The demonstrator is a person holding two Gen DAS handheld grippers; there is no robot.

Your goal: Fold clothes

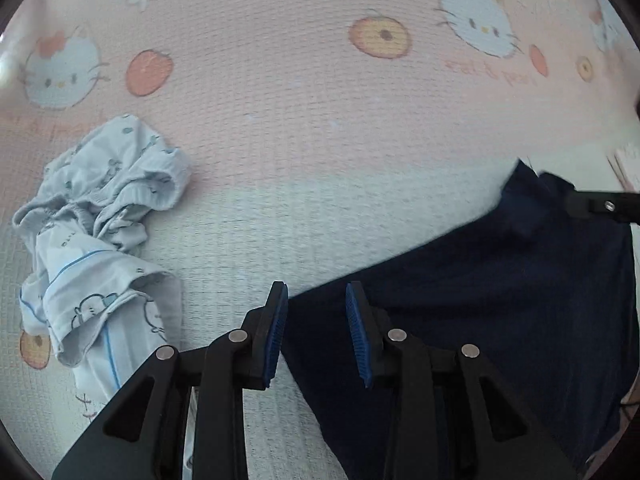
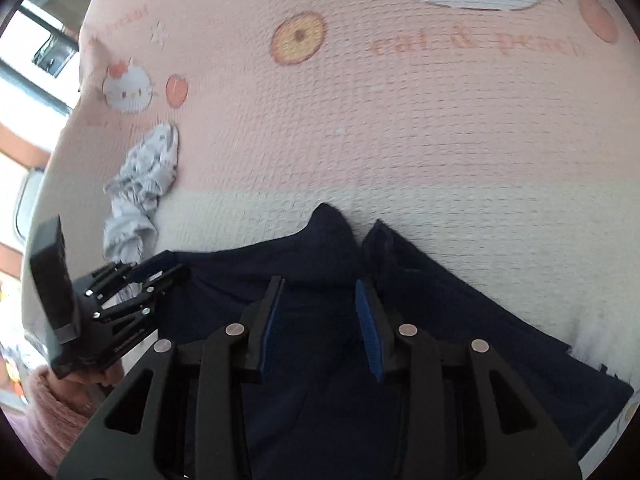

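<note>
Hovering over the navy garment (image 2: 320, 360), the right gripper (image 2: 320, 332) has its jaws spread with nothing pinched; the dark cloth lies beneath the gap, not between the pads. Likewise the left gripper (image 1: 316, 332) stands with jaws apart at the garment's left edge, gripping nothing. The garment lies spread near the bed's front, on the white band of the bedspread (image 1: 320, 120). To fold well, I judge each gripper should come down on an edge or corner, pinch a single layer and lift evenly so no slack bunches between them. Farther off, a crumpled pale blue printed garment (image 1: 100, 240) waits to the left. Only the right wrist view shows the two dark points at the garment's far edge, a pink sleeve (image 2: 52, 412) and a window; the left view shows the pale garment's print plainly.
</note>
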